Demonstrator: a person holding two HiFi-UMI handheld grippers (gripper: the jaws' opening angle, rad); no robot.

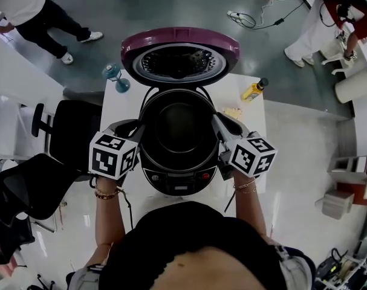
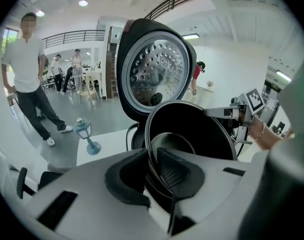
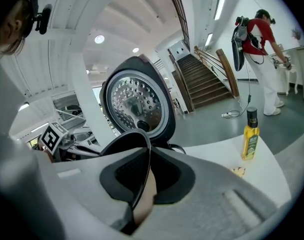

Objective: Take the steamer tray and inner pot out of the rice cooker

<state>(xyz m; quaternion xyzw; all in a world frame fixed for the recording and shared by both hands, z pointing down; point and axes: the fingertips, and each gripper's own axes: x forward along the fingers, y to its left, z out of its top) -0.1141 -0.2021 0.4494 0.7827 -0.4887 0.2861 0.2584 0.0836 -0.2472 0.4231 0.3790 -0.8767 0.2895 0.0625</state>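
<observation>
Left gripper (image 1: 139, 130) is clenched on the left rim of the round black metal inner pot (image 1: 178, 125); right gripper (image 1: 219, 128) grips the opposite rim. Pot spans between them, with the open purple-lidded black rice cooker (image 1: 177, 177) just beneath.

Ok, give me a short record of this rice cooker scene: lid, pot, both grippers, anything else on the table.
lid: open, upright behind the rice cooker
inner pot: black, held at two opposite sides
left gripper: shut on the pot's rim
right gripper: shut on the opposite rim
table: white; yellow bottle and blue lantern ornament on it
</observation>
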